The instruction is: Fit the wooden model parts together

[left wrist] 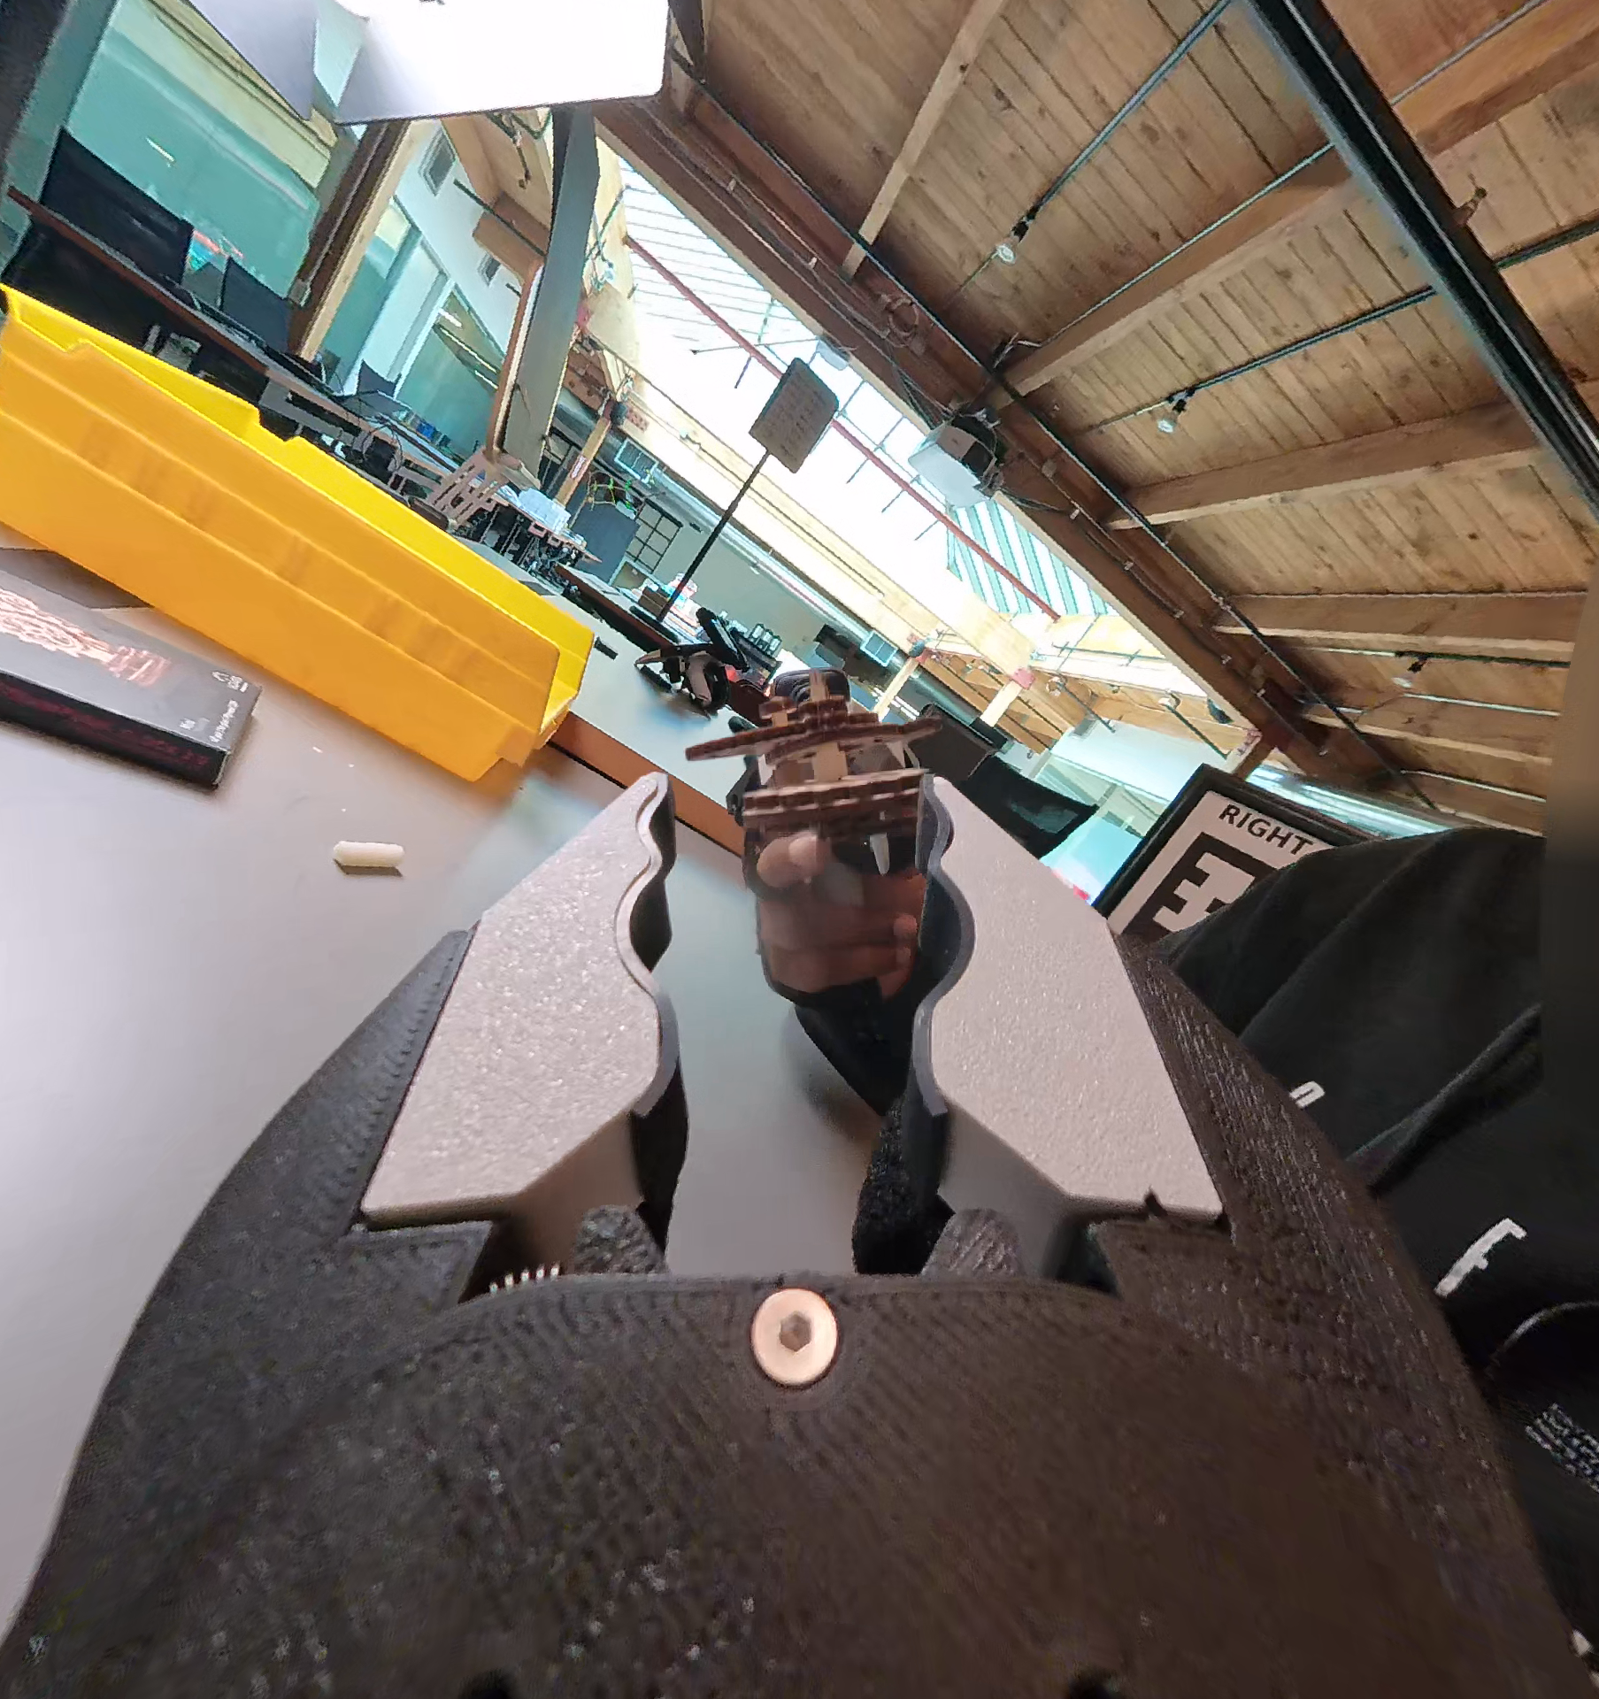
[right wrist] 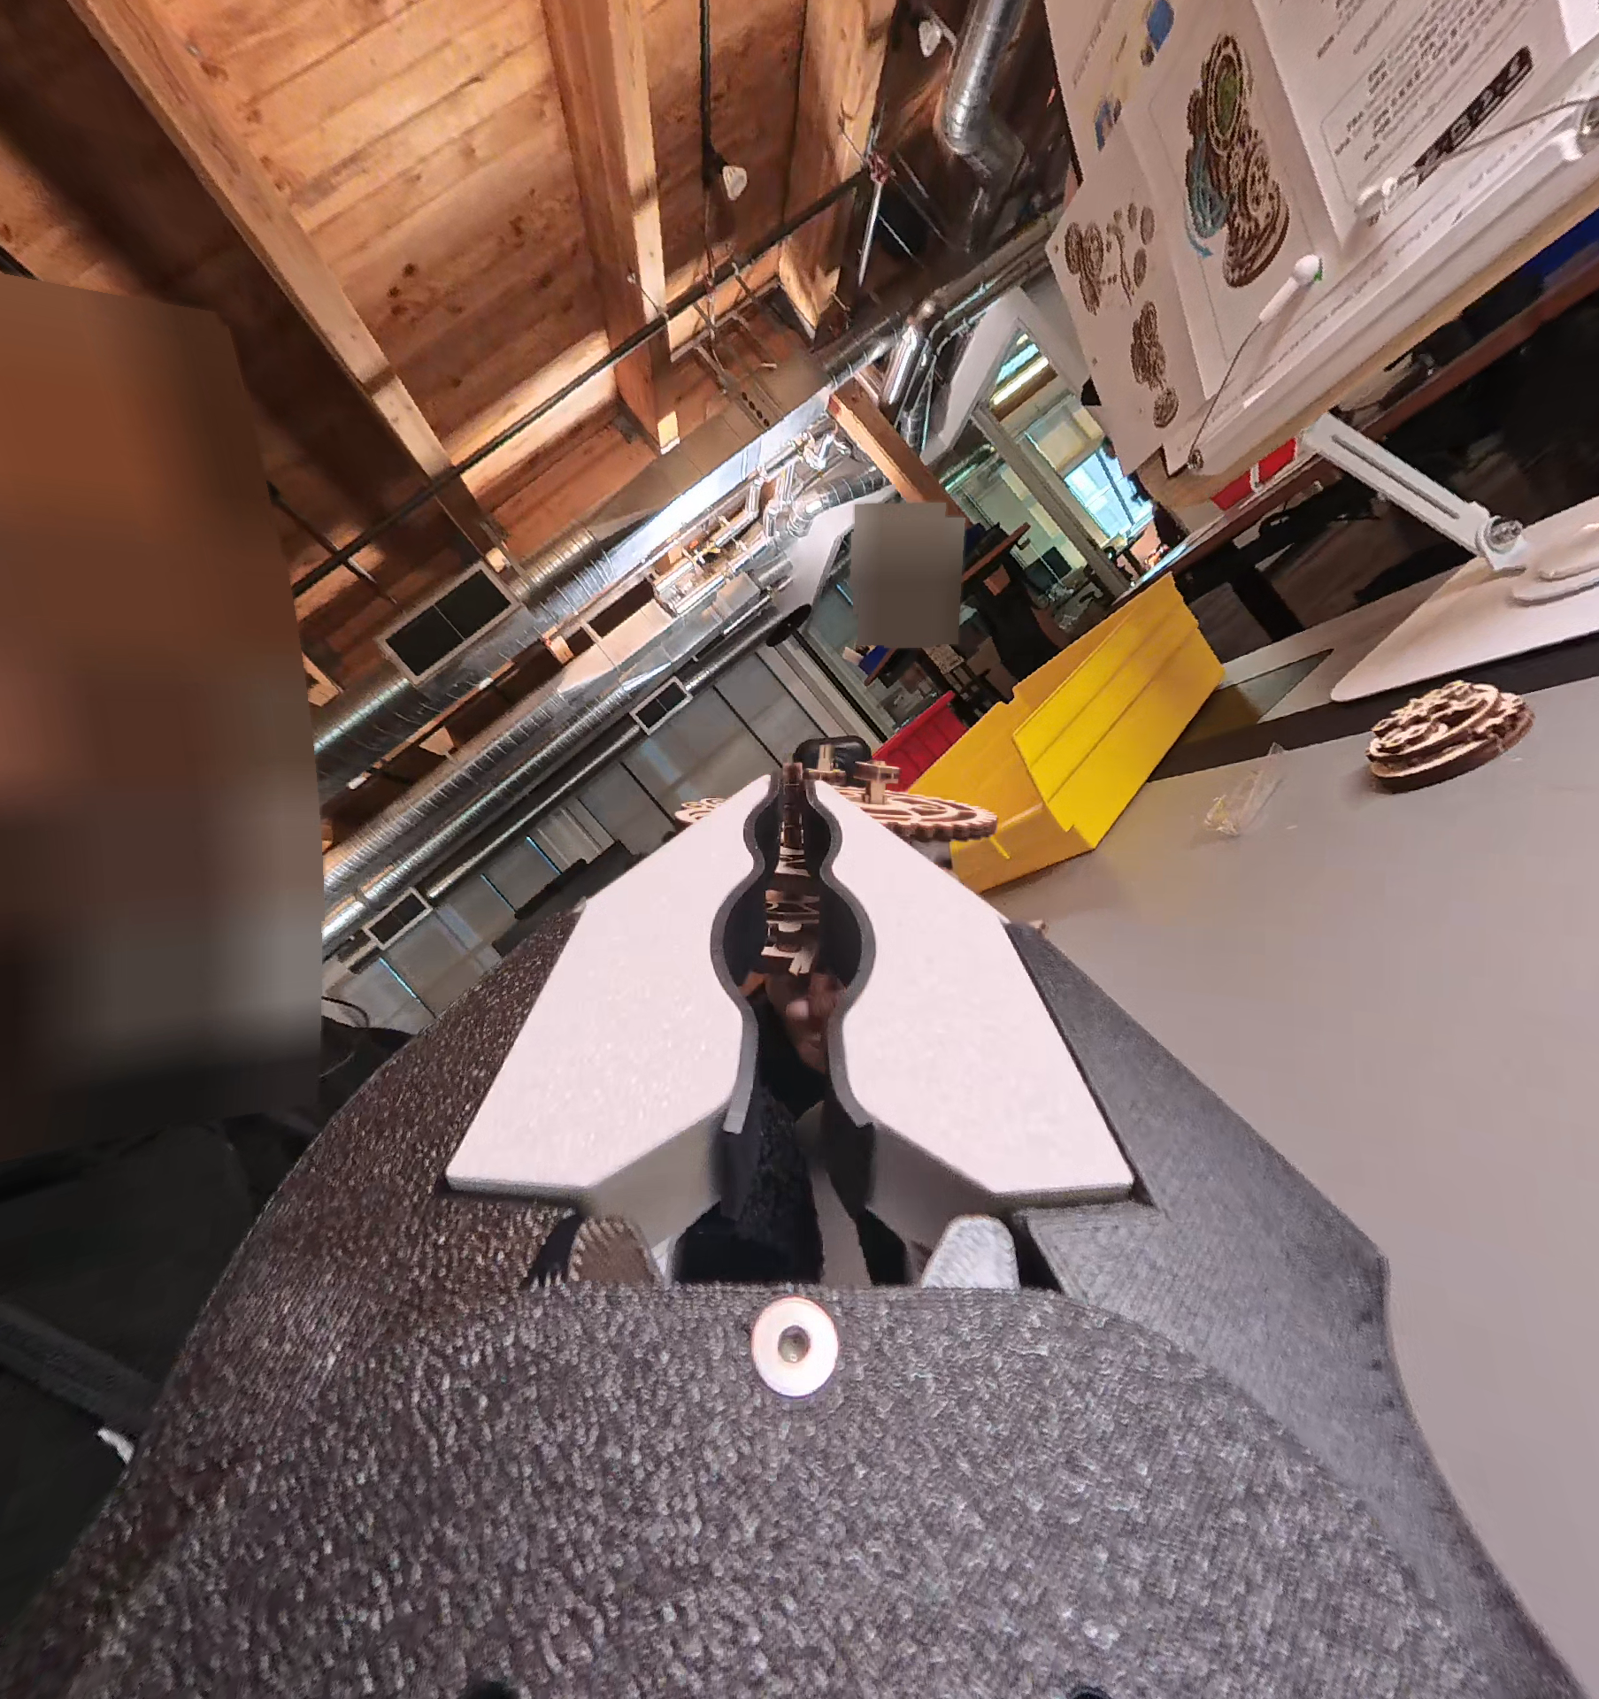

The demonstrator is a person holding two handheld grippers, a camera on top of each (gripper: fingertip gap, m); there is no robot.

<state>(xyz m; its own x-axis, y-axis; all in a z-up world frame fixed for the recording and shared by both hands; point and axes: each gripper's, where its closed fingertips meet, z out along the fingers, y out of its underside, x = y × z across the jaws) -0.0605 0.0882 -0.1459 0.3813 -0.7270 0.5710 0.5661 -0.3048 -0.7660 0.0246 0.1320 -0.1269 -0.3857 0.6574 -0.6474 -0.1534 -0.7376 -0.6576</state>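
**A:** Right wrist view first: why is the right hand-held gripper (right wrist: 795, 791) tipped up toward the ceiling?

**B:** My guess is that it offers the wooden model (right wrist: 924, 814) to the other hand. Its fingers (right wrist: 648, 965) are clenched on a thin wooden part that runs edge-on down the slot between them, and a gear wheel sticks out to the right of the tips, off the worktop (right wrist: 1283, 1011).

**A:** And the left hand-held gripper (left wrist: 795, 827)?

**B:** Released. Its fingers (left wrist: 556, 974) stand well apart. In its view the model (left wrist: 823, 763) sits near the right fingertip, but I cannot tell whether that fingertip touches it; the left one is clearly apart from it. It looks lined up to close on the model, perhaps to steady it for fitting.

**A:** Counts?

**B:** Two hand-held grippers. One model in the air and a second round gear assembly (right wrist: 1448, 735) lying on the worktop, well apart. Yellow bins (right wrist: 1108, 726): two by the look of it, nested or side by side, though the view is poor there. One dark box (left wrist: 87, 662), one small white peg (left wrist: 368, 855), one clear wrapper (right wrist: 1241, 800). The bins sit at the far edge, probably for keeping parts within reach.
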